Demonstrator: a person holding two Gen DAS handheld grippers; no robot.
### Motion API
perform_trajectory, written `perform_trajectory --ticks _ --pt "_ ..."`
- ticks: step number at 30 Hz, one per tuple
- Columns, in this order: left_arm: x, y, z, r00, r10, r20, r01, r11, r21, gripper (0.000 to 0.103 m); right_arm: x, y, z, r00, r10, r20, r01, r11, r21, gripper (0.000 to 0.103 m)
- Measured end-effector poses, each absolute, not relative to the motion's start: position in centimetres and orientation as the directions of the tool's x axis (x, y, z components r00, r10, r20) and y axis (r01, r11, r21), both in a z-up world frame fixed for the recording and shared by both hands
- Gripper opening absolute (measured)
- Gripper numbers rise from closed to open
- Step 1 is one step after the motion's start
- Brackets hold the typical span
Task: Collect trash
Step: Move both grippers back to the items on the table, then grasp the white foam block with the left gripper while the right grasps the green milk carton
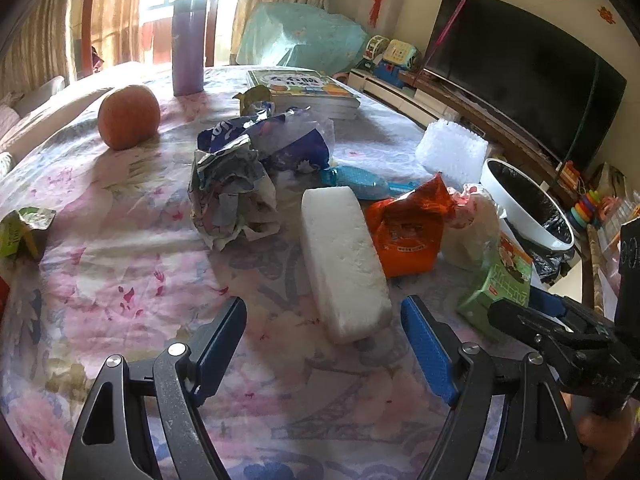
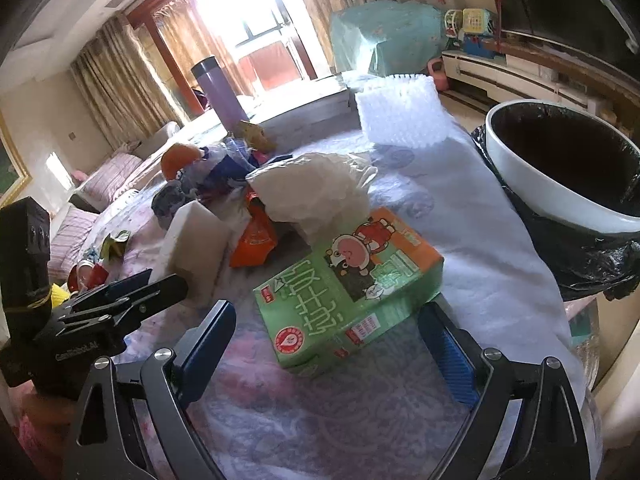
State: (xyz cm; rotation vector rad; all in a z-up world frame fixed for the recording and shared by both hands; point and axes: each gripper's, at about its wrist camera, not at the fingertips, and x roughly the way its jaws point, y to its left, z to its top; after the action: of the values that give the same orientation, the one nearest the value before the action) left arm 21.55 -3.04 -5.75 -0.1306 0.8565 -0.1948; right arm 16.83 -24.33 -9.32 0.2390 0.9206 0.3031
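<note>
A white foam block [image 1: 344, 260] lies on the flowered tablecloth [image 1: 120, 280]. My left gripper [image 1: 324, 344] is open just short of its near end. A green and orange carton [image 2: 352, 284] lies flat, and my right gripper [image 2: 328, 344] is open around its near end. An orange wrapper [image 1: 408, 232], a crumpled blue and white bag [image 1: 256, 160], a clear plastic bag [image 2: 316, 188] and white foam netting [image 2: 400, 112] lie beyond. A white bin [image 2: 560, 168] with a black liner stands off the table's right edge.
An orange fruit [image 1: 128, 116], a purple flask [image 1: 188, 44] and a stack of books [image 1: 304, 88] stand at the back. A small green carton [image 1: 24, 232] lies at the left edge. A television [image 1: 520, 72] stands to the right.
</note>
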Motion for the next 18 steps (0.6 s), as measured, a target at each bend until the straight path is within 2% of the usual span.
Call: perform_trajectory --ticks 3,6,8,9,10,11,12,15,17,18 --pt "21.9 -3.2 -6.1 0.638 -0.230 -0.735 0.128 0.973 -0.193 0.078 16.9 -24.8 -9.3 0.577 0.328 -0.748 -0.137 0.942 0.307 0.091" --pt "22.2 -3.1 -6.6 0.634 -0.242 -0.735 0.138 0.970 -0.201 0.077 16.5 -25.9 -9.1 0.573 0.318 -0.755 -0.132 0.945 0.298 0.072" --pt "22.3 -3.0 -7.0 0.627 -0.253 -0.737 0.148 0.967 -0.206 0.069 16.1 -26.8 -8.9 0.570 0.314 -0.759 -0.127 0.947 0.295 0.057" --pt "22.4 -2.9 -7.2 0.620 -0.261 -0.740 0.153 0.965 -0.212 0.061 15.8 -27.3 -8.8 0.568 0.305 -0.764 -0.121 0.950 0.289 0.053" --pt "22.6 -2.9 -7.4 0.608 -0.274 -0.745 0.160 0.962 -0.222 0.055 15.5 -27.8 -8.7 0.566 0.288 -0.773 -0.111 0.955 0.275 0.045" --pt "22.6 -2.9 -7.5 0.602 -0.280 -0.747 0.165 0.960 -0.227 0.054 15.4 -28.1 -8.6 0.565 0.274 -0.778 -0.101 0.959 0.264 0.043" --pt "22.6 -2.9 -7.5 0.602 -0.282 -0.747 0.169 0.959 -0.227 0.054 15.1 -28.7 -8.5 0.566 0.265 -0.780 -0.086 0.961 0.264 0.043" --pt "22.6 -3.2 -7.3 0.609 -0.286 -0.740 0.182 0.958 -0.221 0.056 14.6 -29.8 -8.0 0.586 0.286 -0.759 -0.045 0.946 0.321 0.055" --pt "22.5 -3.5 -7.1 0.615 -0.284 -0.736 0.188 0.959 -0.213 0.057 14.6 -29.6 -7.6 0.606 0.275 -0.746 -0.025 0.944 0.328 0.084" --pt "22.6 -3.7 -7.1 0.616 -0.280 -0.736 0.188 0.960 -0.208 0.059 14.7 -29.3 -7.4 0.620 0.275 -0.735 -0.020 0.942 0.336 0.088"
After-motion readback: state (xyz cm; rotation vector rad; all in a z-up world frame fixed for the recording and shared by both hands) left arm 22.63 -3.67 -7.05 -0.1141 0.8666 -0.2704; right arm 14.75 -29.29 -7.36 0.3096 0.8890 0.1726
